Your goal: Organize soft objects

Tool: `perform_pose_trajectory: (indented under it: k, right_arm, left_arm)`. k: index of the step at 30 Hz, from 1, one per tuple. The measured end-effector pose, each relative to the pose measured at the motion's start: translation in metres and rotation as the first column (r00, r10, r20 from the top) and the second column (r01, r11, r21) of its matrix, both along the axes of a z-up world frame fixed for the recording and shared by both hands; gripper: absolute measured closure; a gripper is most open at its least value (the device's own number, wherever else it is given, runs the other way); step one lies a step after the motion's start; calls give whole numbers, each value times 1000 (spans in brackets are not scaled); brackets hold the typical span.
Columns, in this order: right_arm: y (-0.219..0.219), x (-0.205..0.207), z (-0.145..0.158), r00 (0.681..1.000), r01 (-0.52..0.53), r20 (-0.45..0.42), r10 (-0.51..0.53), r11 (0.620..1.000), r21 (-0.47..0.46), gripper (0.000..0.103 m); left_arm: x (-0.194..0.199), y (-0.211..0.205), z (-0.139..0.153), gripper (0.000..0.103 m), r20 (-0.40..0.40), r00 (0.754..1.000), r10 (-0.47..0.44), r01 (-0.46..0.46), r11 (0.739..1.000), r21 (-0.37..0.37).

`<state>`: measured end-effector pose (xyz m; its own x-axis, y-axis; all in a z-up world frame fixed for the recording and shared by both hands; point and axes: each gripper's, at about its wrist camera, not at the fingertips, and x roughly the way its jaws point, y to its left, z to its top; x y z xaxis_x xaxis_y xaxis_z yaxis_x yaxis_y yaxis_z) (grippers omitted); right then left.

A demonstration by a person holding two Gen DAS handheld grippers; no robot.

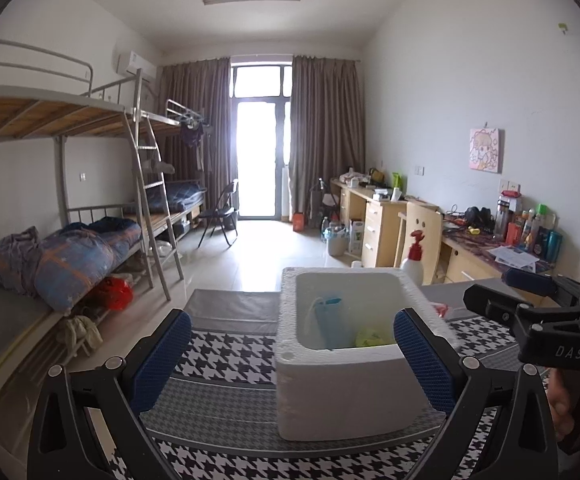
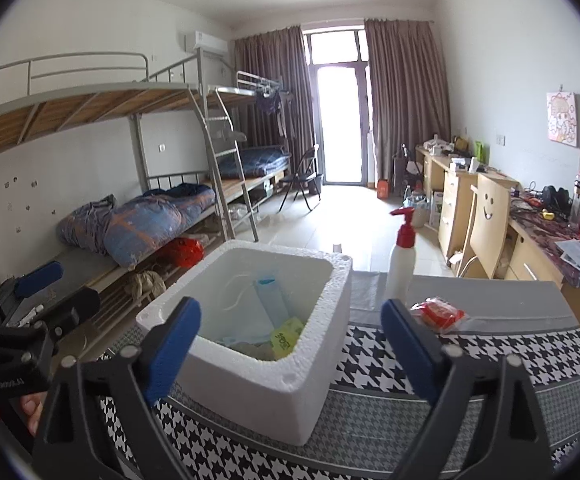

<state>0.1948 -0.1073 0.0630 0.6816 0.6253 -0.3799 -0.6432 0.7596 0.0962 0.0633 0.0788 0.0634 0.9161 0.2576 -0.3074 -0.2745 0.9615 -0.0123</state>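
A white foam box (image 1: pixel 341 392) is standing on the surface (image 1: pixel 226 364), which is wearing a black-and-white houndstooth cloth with grey bands. Inside the box, soft things are lying already: a light blue pouch (image 1: pixel 329 322) with a white cord is leaning against the inner wall, and a yellow-green packet (image 1: pixel 371 338) is sitting low at the near wall (the right wrist view is showing more pale items under them, but I cannot tell what they are). The left tongs (image 1: pixel 291 356) are hanging wide open in front of the box, with the near part of the box showing between the blue pads, and the pads are not pressing on it. The right tongs (image 2: pixel 290 350) are also standing wide open and are gripping nothing; the near corner of the box is appearing between the two blue pads, apart from both. In the left wrist view the right tongs are coming in from the right edge, and part of a hand (image 1: pixel 561 404) is showing under them. A red packet in clear wrap (image 2: pixel 441 314) is lying on the cloth to the right of the box, outside of it, just beside the right pad in the right wrist view. A white spray bottle with a red trigger head (image 2: pixel 401 256) is standing upright at the far edge of the surface, behind the red packet and near the box's far right corner.
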Motion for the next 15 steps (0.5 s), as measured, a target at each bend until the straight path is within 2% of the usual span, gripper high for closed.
perform_pose_trajectory:
  k: [10, 15]
  right_arm:
    - [-26, -22, 4, 999, 20, 48, -21, 1000, 23, 3]
    - [-38, -38, 3, 997, 31, 71, -34, 999, 42, 1]
  left_arm:
    - [-14, -20, 3, 1, 17, 1000, -18, 18, 1000, -6]
    - [-26, -28, 1, 1, 50, 998, -26, 26, 1000, -4]
